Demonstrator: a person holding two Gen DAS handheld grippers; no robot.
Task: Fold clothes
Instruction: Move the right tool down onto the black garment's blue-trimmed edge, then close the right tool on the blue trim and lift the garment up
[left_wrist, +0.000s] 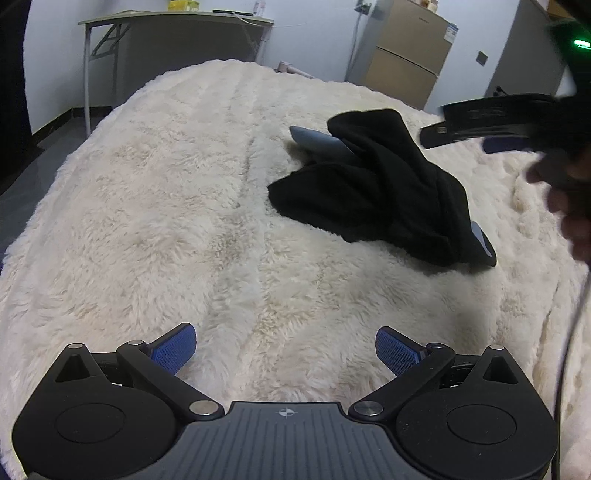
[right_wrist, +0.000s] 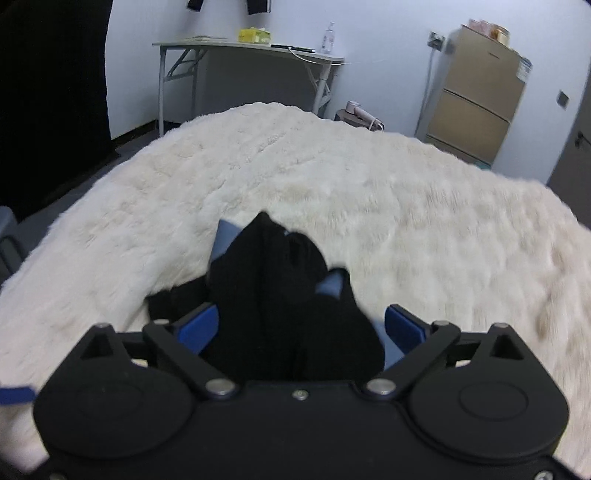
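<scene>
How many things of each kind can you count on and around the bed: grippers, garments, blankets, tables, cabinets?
Grippers: 2, left gripper and right gripper
Garments: 1, black garment with a blue-grey lining
Blankets: 1, cream fluffy blanket
Tables: 1, folding table
Cabinets: 1, tan cabinet
Total: 6

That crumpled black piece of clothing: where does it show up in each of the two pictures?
Left wrist view: the black garment lies right of centre on the furry white blanket.
Right wrist view: the garment sits at lower centre, between the open right claw.
Shared landmark: the grey desk.
</scene>
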